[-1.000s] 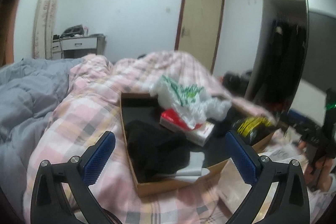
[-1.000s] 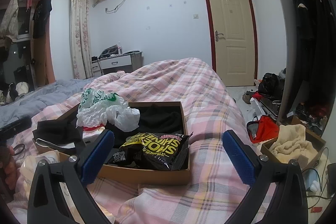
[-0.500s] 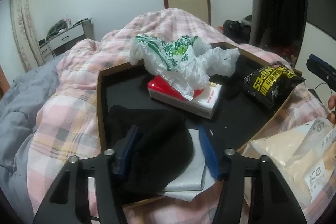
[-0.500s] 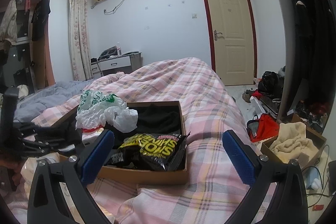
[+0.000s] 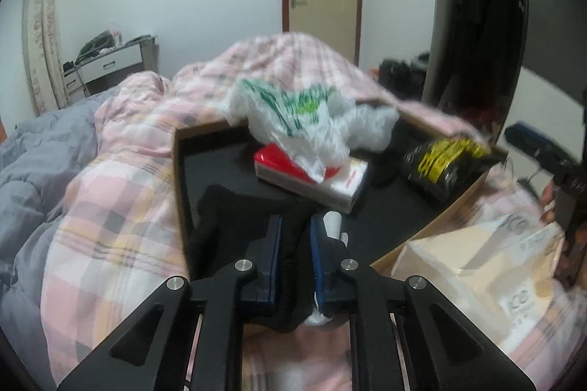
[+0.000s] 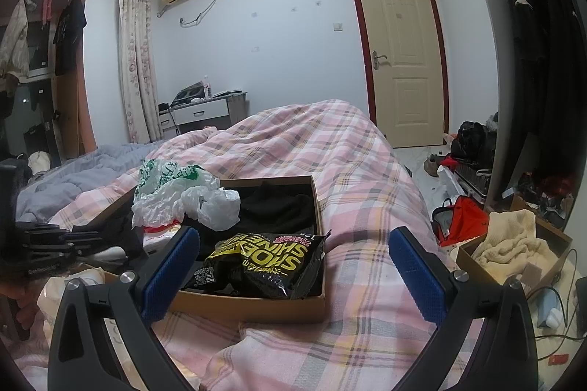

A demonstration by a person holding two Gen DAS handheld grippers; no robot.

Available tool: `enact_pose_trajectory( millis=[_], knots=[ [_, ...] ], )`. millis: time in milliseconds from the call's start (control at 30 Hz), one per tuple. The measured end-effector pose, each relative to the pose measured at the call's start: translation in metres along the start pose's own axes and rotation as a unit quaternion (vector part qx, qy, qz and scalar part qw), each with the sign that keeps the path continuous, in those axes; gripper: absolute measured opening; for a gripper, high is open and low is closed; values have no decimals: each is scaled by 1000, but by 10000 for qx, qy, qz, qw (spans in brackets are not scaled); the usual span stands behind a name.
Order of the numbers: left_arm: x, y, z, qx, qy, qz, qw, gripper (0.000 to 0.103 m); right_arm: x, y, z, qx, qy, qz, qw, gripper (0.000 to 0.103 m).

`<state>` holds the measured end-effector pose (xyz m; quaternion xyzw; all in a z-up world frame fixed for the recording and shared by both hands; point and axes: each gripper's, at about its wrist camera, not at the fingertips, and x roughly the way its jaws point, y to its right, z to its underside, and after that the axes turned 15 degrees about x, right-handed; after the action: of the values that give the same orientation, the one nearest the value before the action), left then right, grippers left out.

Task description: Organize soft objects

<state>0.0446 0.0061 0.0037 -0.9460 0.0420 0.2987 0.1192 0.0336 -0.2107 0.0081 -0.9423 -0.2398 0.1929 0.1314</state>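
Note:
A brown cardboard box point(image 5: 179, 171) lies on the pink plaid quilt. At its near end my left gripper point(image 5: 295, 222) has its jaws closing tight on a fold of a black knitted garment point(image 5: 220, 207); both pads press the cloth. A white folded piece point(image 5: 332, 222) shows just under it. My right gripper point(image 6: 293, 233) hangs open over the box's other side with nothing between its fingers; below it lies a black and yellow snack bag point(image 6: 264, 262). From that side my left gripper point(image 6: 55, 240) shows at the far left.
The box also holds a crumpled white and green plastic bag point(image 5: 293, 112), a red and white tissue pack point(image 5: 330, 178) and more black cloth point(image 6: 282, 207). A beige paper bag point(image 5: 477, 255) lies beside the box. Another box with cream cloth point(image 6: 513, 244) stands on the floor.
My left gripper went from wide open to shut, moving in over the box's near end and clamping the black garment. The right gripper kept still and open.

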Motion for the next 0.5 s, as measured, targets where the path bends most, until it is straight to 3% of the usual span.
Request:
enact_pose_trajectory(
  millis=[233, 333, 500],
  knots=[
    [-51, -20, -2, -507, 804, 259, 9951, 10, 0, 3, -1, 108, -5, -5, 9999, 103],
    [-72, -23, -5, -475, 1054, 356, 9927, 10, -1, 3, -1, 123, -10, -7, 9999, 103],
    [-71, -23, -4, -367, 1046, 55, 9938, 10, -1, 4, -1, 121, -9, -8, 9999, 103]
  ],
)
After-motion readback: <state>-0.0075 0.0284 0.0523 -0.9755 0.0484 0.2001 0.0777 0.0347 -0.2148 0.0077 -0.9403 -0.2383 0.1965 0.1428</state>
